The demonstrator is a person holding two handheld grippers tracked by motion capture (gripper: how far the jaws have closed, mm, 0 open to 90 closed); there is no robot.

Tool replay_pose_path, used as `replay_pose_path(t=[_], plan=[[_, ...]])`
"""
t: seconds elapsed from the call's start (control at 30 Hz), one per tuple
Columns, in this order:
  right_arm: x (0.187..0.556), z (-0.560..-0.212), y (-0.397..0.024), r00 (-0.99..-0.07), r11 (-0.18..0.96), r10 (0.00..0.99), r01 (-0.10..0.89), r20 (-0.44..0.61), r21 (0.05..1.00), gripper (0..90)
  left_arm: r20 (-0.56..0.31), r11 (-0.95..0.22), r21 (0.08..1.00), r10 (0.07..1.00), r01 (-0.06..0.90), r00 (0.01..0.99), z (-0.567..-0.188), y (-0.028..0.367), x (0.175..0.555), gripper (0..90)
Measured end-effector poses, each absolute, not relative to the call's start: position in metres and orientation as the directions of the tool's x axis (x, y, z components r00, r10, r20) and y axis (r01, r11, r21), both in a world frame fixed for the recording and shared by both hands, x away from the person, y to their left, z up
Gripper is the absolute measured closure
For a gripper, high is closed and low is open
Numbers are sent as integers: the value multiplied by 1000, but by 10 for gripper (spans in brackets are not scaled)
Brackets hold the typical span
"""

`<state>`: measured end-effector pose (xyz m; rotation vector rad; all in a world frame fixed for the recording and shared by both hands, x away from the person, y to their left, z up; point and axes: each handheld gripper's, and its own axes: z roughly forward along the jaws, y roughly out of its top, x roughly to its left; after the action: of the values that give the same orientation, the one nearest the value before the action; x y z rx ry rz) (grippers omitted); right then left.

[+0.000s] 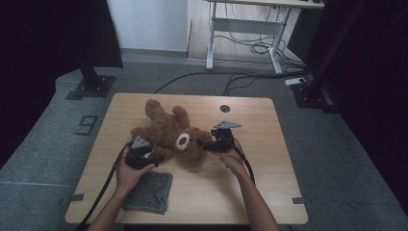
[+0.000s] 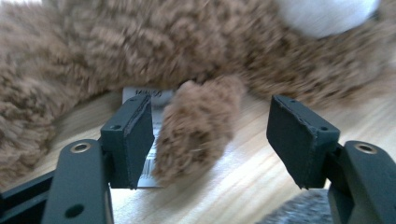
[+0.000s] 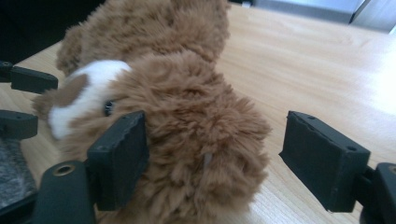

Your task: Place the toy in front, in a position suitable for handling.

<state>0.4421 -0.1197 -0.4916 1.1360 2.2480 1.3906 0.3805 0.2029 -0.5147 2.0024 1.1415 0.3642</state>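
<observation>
A brown teddy [image 1: 169, 134] lies flat near the middle of the desk [image 1: 269, 144], its long axis slanting from the legs toward the far left corner down to the head toward the near edge, muzzle [image 1: 182, 141] facing up. The left tongs [image 1: 149, 156] sit at the bear's near-left side, just beyond a grey cloth [image 1: 151, 190] that lies by the near edge. In the left gripper view they [image 2: 210, 140] stand released, a small furry limb [image 2: 196, 128] reaching between the jaws and lying close to the left pad without any squeeze; a white label [image 2: 144, 95] shows behind it. The right tongs [image 1: 206, 144] come in from the right at head height. In the right gripper view they [image 3: 215, 158] are also released, the head [image 3: 196, 140] filling the gap, fur brushing the left pad [image 3: 122, 154] and a clear space before the right one [image 3: 322, 158]. Both hands are about equally near, one on each side across the bear's axis. A lift would likely need both jaws to close on limb and head together.
</observation>
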Motion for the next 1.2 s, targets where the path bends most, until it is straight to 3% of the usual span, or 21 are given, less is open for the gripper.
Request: replay_pose_path(t=[0.07,0.1,0.13,0.2,0.33,0.4,0.53,0.8,0.97,1.13,1.2], plan=[[446,-495,-123,-664,202,713,502,225,841,319,-131,-293,736,824,611,552,-518,202,386,345],[448,-499,-127,-675,172,686,513,271,841,445,-129,-300,724,826,621,548,-521,202,390,364],[448,-499,-127,-675,172,686,513,271,841,445,-129,-300,724,826,621,548,-521,202,390,379],[444,-500,-128,-685,185,683,499,255,847,530,-124,-308,713,829,630,546,-523,201,394,388],[434,-498,-128,-694,243,698,458,173,855,762,-132,-312,695,830,648,542,-526,199,403,489],[432,-497,-128,-698,259,701,442,147,859,805,-123,-324,683,833,655,540,-525,197,405,535],[425,-497,-128,-702,279,705,410,105,868,832,-110,-335,675,835,657,539,-523,195,408,622],[384,-498,-141,-734,286,671,391,109,875,840,-114,-340,684,824,645,555,-519,188,419,642],[344,-501,-138,-779,293,614,373,126,880,842,-124,-329,718,806,613,579,-510,171,419,589],[335,-500,-132,-800,313,590,352,110,882,823,-136,-316,725,806,612,577,-502,173,414,484],[338,-498,-139,-803,286,581,353,132,891,700,-130,-312,735,806,602,577,-496,176,410,418]])
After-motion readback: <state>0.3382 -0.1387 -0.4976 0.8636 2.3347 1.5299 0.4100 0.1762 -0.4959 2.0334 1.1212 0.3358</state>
